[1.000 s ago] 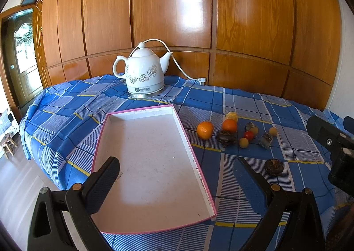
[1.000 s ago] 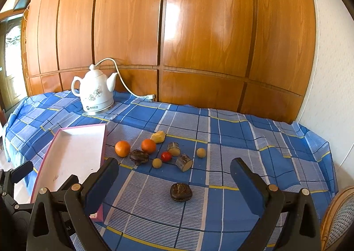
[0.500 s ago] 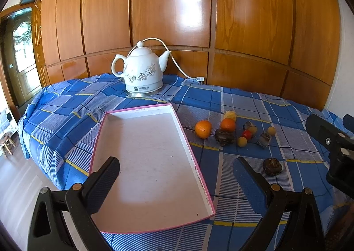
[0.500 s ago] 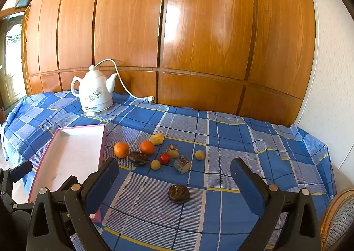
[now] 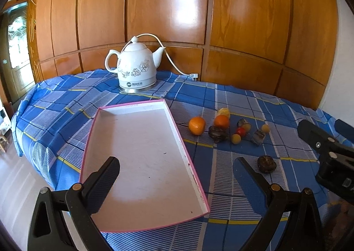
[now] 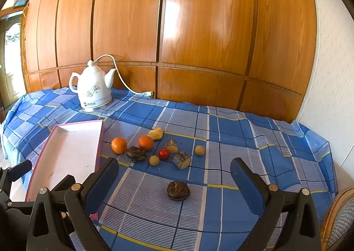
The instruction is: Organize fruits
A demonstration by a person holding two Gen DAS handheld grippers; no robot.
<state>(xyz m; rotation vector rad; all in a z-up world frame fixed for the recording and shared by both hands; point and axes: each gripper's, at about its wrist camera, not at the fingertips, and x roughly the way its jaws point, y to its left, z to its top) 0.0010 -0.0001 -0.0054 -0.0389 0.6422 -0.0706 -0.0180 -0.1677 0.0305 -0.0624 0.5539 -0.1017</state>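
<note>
The left hand-held gripper (image 5: 177, 175) hovers with its two black fingers spread wide and nothing between them, above the near end of a shallow white tray (image 5: 141, 140) with a pink rim. The right hand-held gripper (image 6: 174, 175) is likewise spread wide and holds nothing; a dark brown wrinkled fruit (image 6: 178, 190) lies on the cloth between its fingers, not touched by either.

The tray sits on a tabletop covered by a blue checked cloth (image 6: 232, 131), and it has nothing in it. To the right of the tray, well apart from both grippers, a loose cluster of fruit lies on the cloth: two oranges (image 6: 119, 145), a second dark wrinkled fruit (image 6: 135, 153) just beside them, a small red fruit (image 6: 163, 153), two small yellow round fruits (image 6: 154, 160), a yellow lumpy piece (image 6: 156, 134) and two short cut brown-skinned pieces (image 6: 172, 145).

Behind the tray, near a wood-panelled wall (image 6: 199, 29), stands a white electric kettle (image 5: 136, 69) with a white cord (image 5: 170, 58) trailing off.
</note>
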